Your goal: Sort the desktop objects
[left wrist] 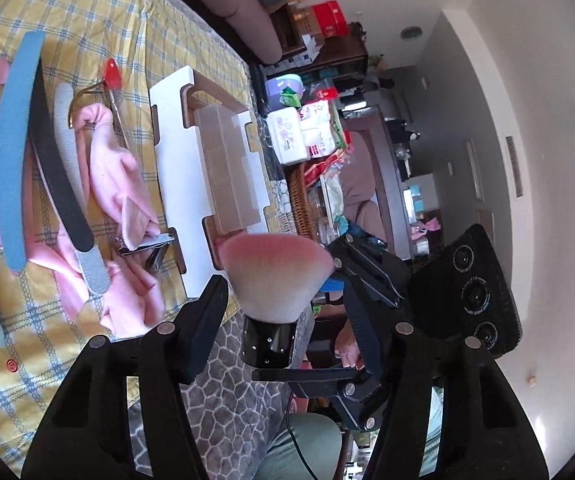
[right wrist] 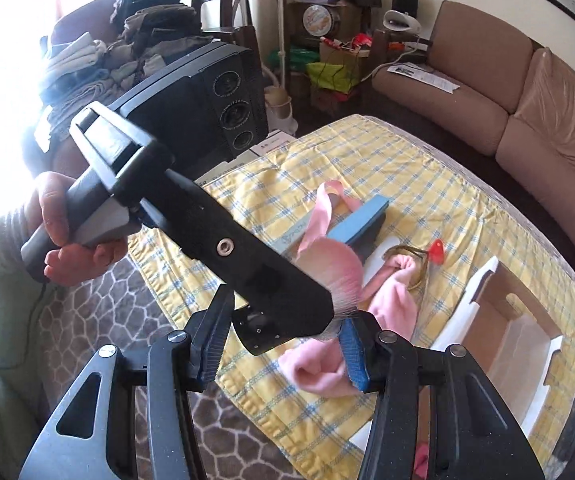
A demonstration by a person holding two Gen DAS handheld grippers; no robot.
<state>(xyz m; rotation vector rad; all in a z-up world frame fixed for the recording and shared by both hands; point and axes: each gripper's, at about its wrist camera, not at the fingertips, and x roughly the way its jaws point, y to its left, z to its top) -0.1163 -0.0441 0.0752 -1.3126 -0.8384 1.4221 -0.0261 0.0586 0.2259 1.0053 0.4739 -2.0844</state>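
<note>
Holding the brush (left wrist: 271, 280) is easy work; it is light, with a hard, shiny black handle and a soft, fluffy pink top. Take it by the handle, not the fluff; the fluff will squash and slide, and the shiny handle may slip unless the pads sit flat on it.

The brush is up in the air, just past the near edge of the table (left wrist: 87, 20), over the patterned rug (left wrist: 223, 412). It sits between the fingers of both tools at once. Your left gripper (left wrist: 281, 284) is spread wide; the finger that shows clearly is not touching the handle. Your right gripper (right wrist: 287, 312) also has its blue pads (right wrist: 211, 344) far apart, with the brush between them; the left tool hides the touching spots, so you cannot tell if it has hold.

The two tools are crossed and very close, so I think they could bump; pull one straight back before you turn the other. The white box (left wrist: 175, 168) lies near, open on top, with free air above it. Beside it are the pink cloth (left wrist: 115, 160) and the long blue file (left wrist: 11, 140); come in from above so you miss them.
</note>
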